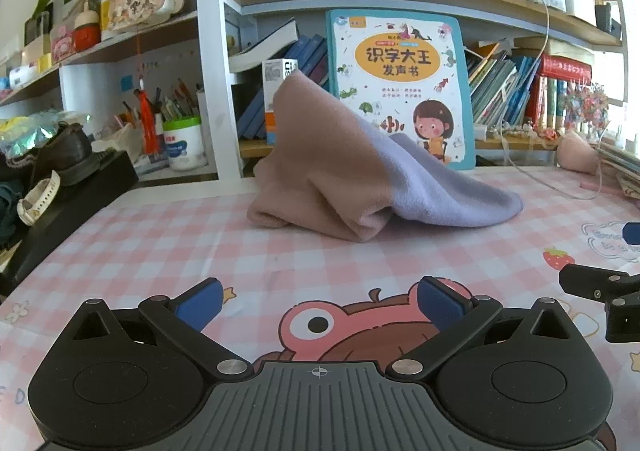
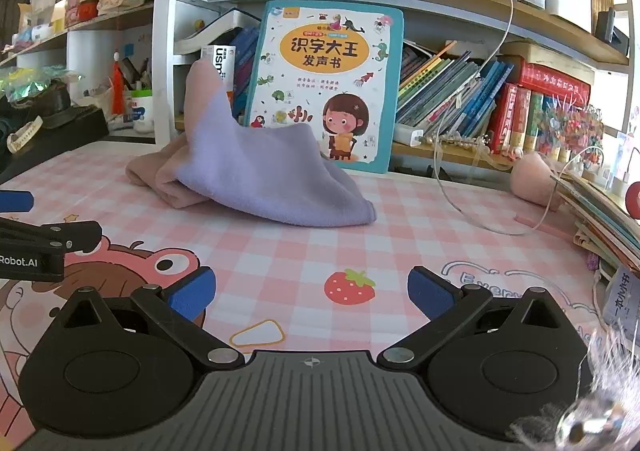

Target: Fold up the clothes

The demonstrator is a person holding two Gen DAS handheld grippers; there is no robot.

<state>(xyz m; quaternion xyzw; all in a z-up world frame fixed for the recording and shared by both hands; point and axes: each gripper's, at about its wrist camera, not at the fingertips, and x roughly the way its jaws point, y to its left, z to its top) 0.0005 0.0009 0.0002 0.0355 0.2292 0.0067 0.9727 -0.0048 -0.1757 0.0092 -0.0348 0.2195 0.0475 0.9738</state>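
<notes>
A: Left of the cloth (image 1: 340, 171)?
B: Black box with a watch strap (image 1: 38, 199), well apart, at the table (image 1: 160, 235) edge. Nearer, left gripper (image 1: 320, 305), jaws spread wide, nothing between the blue pads, short of the cloth, not touching.

A: And the cloth itself?
B: Pink and lilac, crumpled in a heap on the checked mat (image 2: 360, 219), one corner propped up against the shelf books, just in front of the picture book (image 2: 324, 83).

A: Right of the cloth?
B: Right gripper (image 2: 312, 293), equally wide apart, empty, above a strawberry print. Further right, white cable (image 2: 472, 219), pink pouch (image 2: 534, 179), well apart.
</notes>
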